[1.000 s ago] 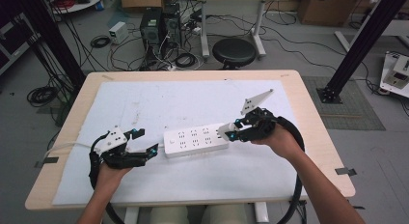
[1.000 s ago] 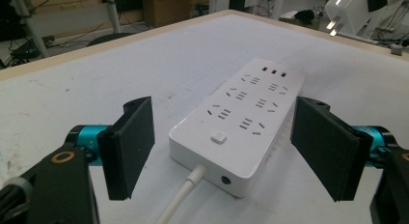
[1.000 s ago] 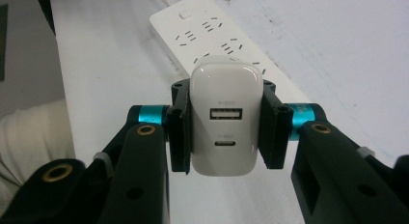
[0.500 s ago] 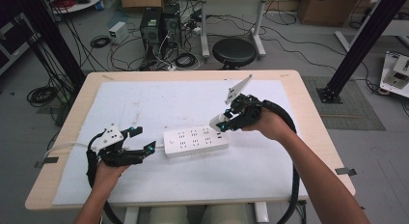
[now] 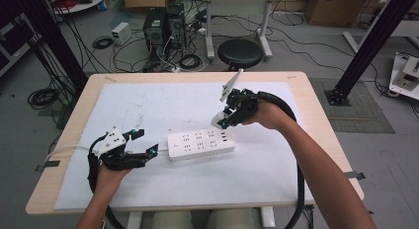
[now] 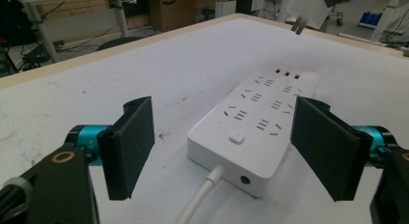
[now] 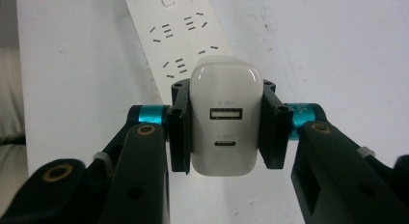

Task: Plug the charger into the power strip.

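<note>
High view: right gripper [image 5: 223,119] — jaws clamped on white charger [image 7: 223,120] — hangs above power strip [image 5: 200,144], right end. Left gripper [image 5: 146,147], jaws apart, sits beside strip's left end. Next: align prongs with socket, press down.

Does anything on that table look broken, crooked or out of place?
Nothing looks damaged. The white power strip lies flat, slightly slanted, on the white mat. The right tongs hold a white charger above its far end; the left tongs wait open beside it.
</note>
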### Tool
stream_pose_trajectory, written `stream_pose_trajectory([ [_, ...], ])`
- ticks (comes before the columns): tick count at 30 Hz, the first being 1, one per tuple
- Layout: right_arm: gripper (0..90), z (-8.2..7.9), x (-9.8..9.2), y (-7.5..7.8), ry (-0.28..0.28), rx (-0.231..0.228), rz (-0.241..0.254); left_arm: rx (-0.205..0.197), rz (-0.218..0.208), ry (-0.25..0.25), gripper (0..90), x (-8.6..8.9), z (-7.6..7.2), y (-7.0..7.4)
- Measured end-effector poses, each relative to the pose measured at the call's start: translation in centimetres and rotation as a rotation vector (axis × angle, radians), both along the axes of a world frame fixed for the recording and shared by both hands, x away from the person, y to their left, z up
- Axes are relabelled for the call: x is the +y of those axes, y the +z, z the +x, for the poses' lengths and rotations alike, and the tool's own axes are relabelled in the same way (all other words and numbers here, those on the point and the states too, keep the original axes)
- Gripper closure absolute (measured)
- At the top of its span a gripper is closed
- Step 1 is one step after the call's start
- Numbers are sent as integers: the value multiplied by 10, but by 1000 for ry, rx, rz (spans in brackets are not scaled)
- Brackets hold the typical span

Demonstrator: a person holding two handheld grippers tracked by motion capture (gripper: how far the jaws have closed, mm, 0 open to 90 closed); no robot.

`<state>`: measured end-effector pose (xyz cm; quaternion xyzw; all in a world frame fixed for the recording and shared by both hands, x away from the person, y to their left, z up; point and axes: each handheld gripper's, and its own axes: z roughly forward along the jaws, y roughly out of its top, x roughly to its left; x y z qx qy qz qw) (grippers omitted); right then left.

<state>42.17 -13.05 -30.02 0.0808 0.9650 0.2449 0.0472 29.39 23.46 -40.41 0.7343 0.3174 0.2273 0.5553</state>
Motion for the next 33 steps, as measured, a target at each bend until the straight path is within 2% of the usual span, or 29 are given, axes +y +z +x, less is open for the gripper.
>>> stream_pose_trajectory([
  [23, 638, 16, 25, -37, 100, 3, -123, 15, 7, 12, 237, 4, -2, -7],
  [30, 638, 18, 34, -44, 149, -23, -171, 14, 4, 10, 239, 5, -2, -8],
  [33, 638, 19, 35, -45, 147, -23, -180, 14, 5, 11, 239, 5, -2, -8],
])
